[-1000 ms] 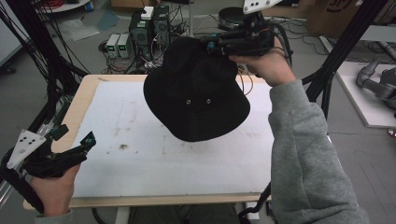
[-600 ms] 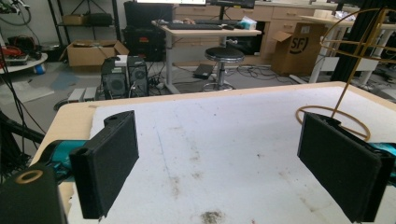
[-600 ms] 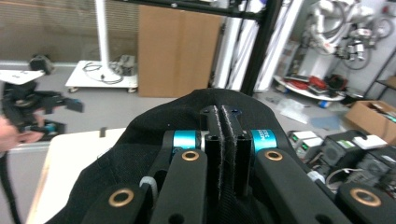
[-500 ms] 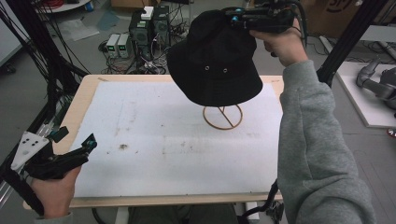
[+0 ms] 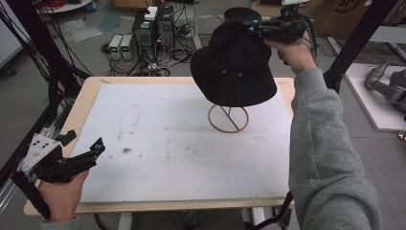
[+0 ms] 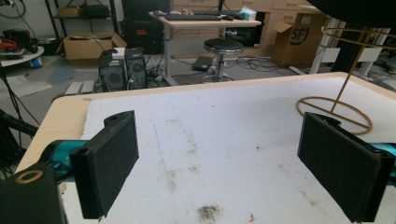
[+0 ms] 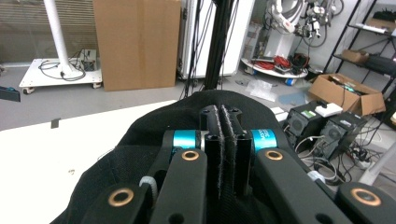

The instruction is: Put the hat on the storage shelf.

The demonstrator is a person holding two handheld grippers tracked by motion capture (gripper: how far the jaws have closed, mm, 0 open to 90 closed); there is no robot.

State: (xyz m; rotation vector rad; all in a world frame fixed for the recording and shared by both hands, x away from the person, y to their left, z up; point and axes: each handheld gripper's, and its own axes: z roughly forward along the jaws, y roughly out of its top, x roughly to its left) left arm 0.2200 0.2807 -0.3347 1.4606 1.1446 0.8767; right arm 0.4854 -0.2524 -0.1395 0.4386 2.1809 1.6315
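A black bucket hat (image 5: pixel 232 72) hangs over the back right of the table, its brim low over a gold wire hat stand (image 5: pixel 228 119); whether it rests on the stand's top is hidden. My right gripper (image 5: pixel 253 28) is shut on the hat's crown. In the right gripper view the jaws are pressed together (image 7: pixel 223 116) with black hat fabric (image 7: pixel 140 140) bunched around them. My left gripper (image 5: pixel 93 148) is held at the table's front left corner, open with nothing in it. In the left gripper view its jaws stand wide apart (image 6: pixel 219 140), with the stand (image 6: pixel 334 112) and the hat's brim (image 6: pixel 359 9) at the far right.
A white mat (image 5: pixel 167 143) with a few dirty marks covers the wooden table. Computer cases (image 5: pixel 153 28) and cables lie on the floor behind it. Black frame poles (image 5: pixel 356 43) rise at both sides. A stool (image 6: pixel 223 46) and cardboard boxes stand farther off.
My right gripper has carried the hat up and toward the back right, uncovering the gold stand, and now holds it just over the stand. The left gripper has stayed put.
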